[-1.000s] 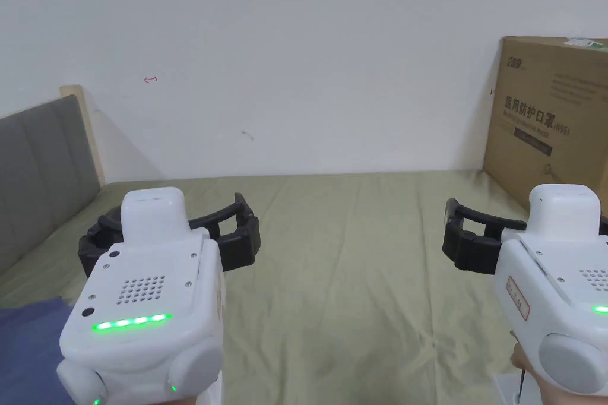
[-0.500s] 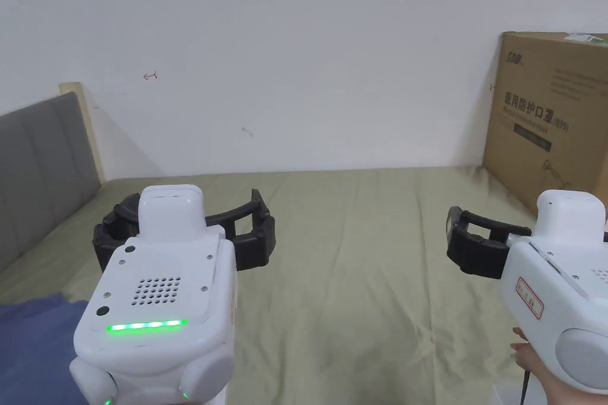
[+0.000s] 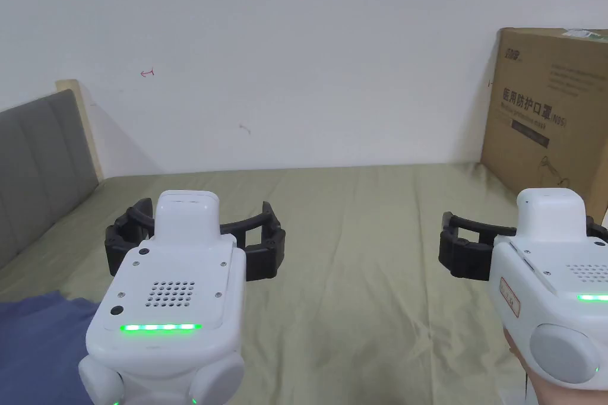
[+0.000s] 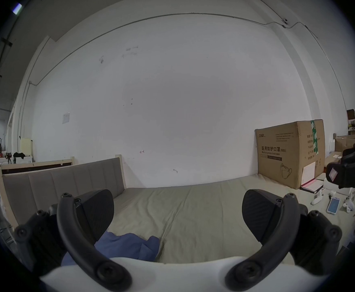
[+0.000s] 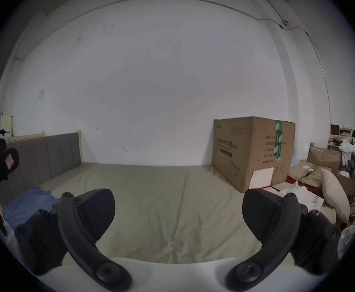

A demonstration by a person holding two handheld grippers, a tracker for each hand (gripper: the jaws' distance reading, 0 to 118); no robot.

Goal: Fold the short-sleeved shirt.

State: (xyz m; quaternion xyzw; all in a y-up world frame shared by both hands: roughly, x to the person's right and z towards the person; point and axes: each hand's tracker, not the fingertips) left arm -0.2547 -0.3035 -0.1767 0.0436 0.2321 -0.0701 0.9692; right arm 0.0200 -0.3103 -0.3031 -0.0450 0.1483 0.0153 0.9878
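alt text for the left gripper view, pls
The left gripper, fingers spread wide and empty, hangs over an olive-green bed sheet, with a crumpled blue shirt lying just below it. Behind stand a grey padded headboard, a white wall and a large cardboard box.

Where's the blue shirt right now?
The blue shirt lies bunched on the green bed sheet at the head view's lower left, near the grey headboard, below and left of the open left gripper.

Blue shirt [image 3: 35,347] on olive-green bedsheet [image 3: 368,281], grey headboard [image 3: 41,168], brown cardboard box [image 3: 552,121], white wall [image 3: 297,50]
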